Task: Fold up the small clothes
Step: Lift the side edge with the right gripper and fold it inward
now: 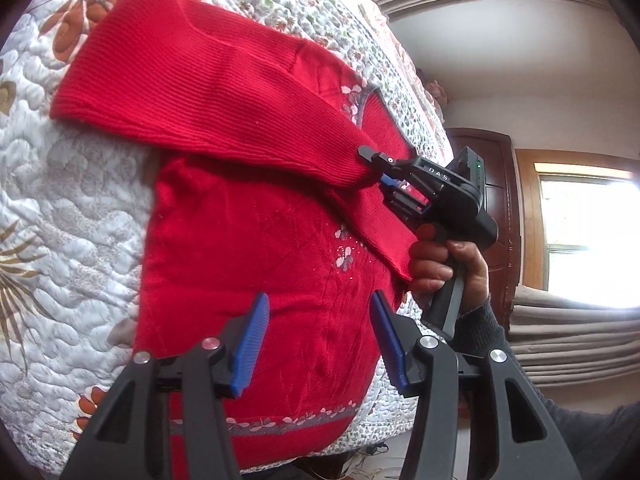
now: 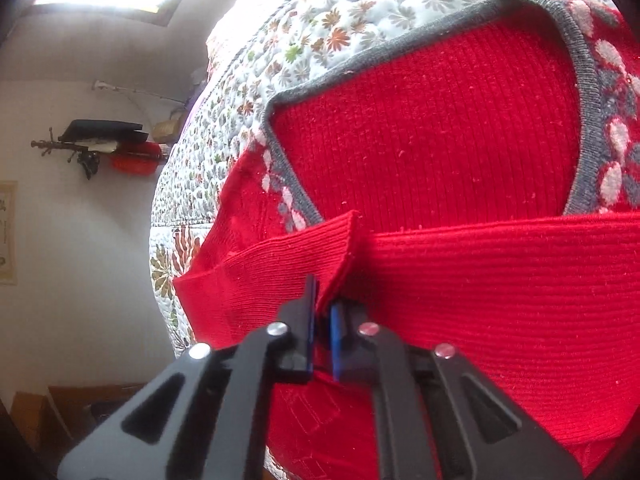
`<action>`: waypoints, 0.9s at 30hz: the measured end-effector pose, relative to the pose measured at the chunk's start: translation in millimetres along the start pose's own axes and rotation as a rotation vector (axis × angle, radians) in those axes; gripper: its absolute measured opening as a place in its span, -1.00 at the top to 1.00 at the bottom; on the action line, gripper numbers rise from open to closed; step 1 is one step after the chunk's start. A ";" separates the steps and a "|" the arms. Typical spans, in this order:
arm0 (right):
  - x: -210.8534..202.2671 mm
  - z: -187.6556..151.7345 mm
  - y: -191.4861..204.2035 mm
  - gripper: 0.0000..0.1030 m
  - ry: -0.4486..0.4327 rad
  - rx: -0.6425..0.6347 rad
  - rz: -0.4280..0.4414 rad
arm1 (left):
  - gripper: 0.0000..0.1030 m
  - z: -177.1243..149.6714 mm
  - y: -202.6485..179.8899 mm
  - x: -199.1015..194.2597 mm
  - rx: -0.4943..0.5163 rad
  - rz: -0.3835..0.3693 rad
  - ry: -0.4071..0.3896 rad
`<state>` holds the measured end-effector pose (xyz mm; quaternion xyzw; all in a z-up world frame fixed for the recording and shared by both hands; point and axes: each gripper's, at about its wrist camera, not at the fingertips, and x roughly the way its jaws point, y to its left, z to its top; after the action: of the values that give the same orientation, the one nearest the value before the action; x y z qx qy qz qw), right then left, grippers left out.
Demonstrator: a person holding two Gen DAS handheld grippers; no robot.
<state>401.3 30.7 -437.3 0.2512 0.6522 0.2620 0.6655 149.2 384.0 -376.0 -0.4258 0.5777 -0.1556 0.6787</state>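
A quilt [image 1: 72,184] with floral print covers the bed and bears a red sweater [image 1: 248,264], spread flat with its hem band nearest the left-wrist camera and its grey-trimmed neckline [image 1: 366,98] at the far side. One sleeve [image 1: 208,96] lies folded diagonally across the chest, from the upper left shoulder area toward the right edge of the body. In the foreground of the left-wrist view, the left gripper [image 1: 318,344] hovers over the lower body of the sweater, its blue-padded fingers [image 1: 250,344] spread wide apart and grasping nothing. Farther right, the right gripper [image 1: 380,170] meets the cuff end of the sleeve, held by a hand [image 1: 448,268] with a dark cuff at the wrist; behind it stand a wooden door and a bright window [image 1: 588,236]. In the right-wrist view, a wall at left carries a hook with dark and red items [image 2: 108,146]. At centre, the right gripper [image 2: 322,332] has its jaws clenched on the cuff [image 2: 304,256] of the sleeve, the ribbed fabric pinched between the pads and bunched upward just above them. Beyond the cuff, the neckline [image 2: 576,60] frames the ribbed inner back of the sweater, with the sleeve [image 2: 500,280] running off to the right.
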 end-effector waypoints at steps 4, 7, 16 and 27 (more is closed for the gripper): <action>-24.8 0.0 -2.5 0.94 -0.031 -0.019 -0.005 | -0.01 -3.4 4.8 -2.4 -0.014 0.010 -0.001; -52.3 -2.3 -5.6 0.94 -0.076 -0.033 -0.020 | -0.01 -5.2 4.5 -3.5 -0.012 0.011 0.001; -140.3 -13.0 -40.2 0.94 -0.234 0.001 -0.094 | -0.01 -9.4 -4.5 2.0 0.008 0.014 0.019; -196.7 -40.9 -105.4 0.94 -0.332 0.118 -0.145 | -0.01 -11.7 -23.0 17.2 0.044 0.012 0.056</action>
<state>360.3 -180.3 -364.7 0.2819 0.5642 0.1296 0.7651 149.8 353.7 -369.5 -0.4029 0.5953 -0.1761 0.6725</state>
